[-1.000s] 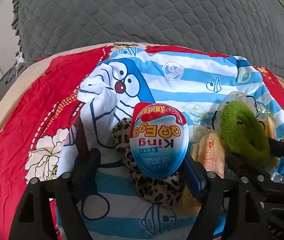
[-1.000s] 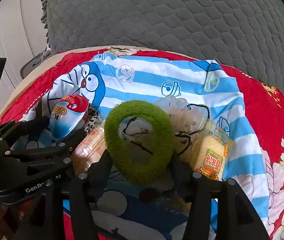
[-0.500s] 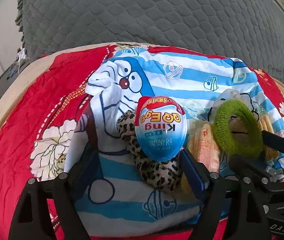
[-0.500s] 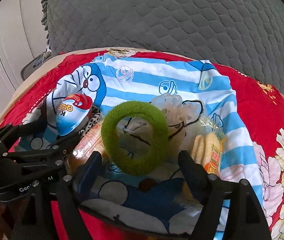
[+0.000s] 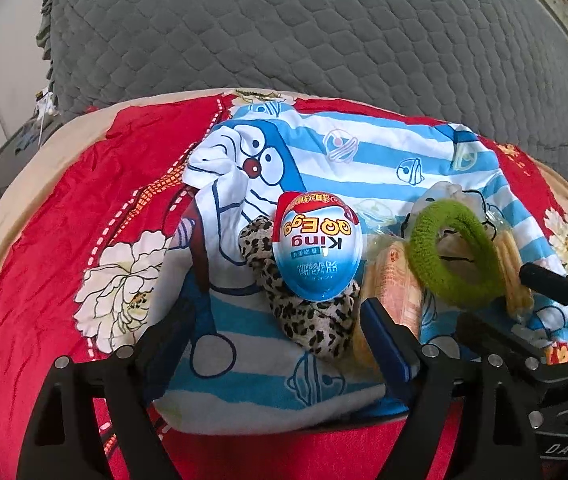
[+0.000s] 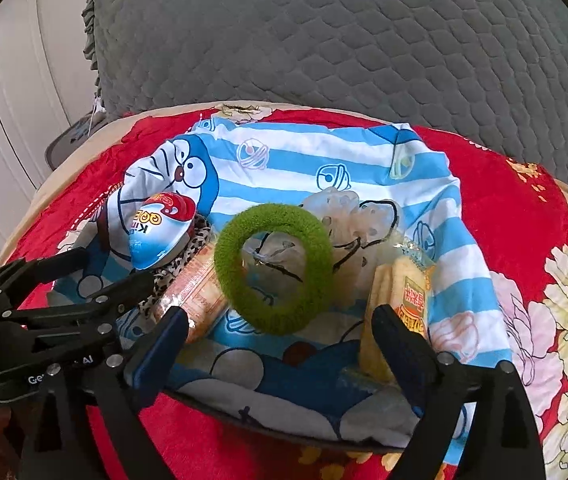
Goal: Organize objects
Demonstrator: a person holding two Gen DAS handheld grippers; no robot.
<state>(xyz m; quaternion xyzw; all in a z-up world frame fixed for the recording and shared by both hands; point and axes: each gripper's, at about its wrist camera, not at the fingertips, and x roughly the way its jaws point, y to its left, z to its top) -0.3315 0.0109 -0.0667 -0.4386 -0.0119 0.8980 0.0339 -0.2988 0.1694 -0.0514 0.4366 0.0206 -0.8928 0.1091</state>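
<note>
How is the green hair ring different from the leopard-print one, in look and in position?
The green hair ring is plain and fuzzy; the leopard-print scrunchie is spotted brown and cream. The green ring shows its whole open loop, while the leopard one is crumpled and partly covered by the egg-shaped toy resting on it. Both lie on the blue-striped cartoon cloth, and neither is held by a gripper.

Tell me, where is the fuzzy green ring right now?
The fuzzy green ring sits mid-frame in the right wrist view, on the blue striped cartoon cloth, between the orange snack pack on its left and the yellow cracker pack on its right.
</note>
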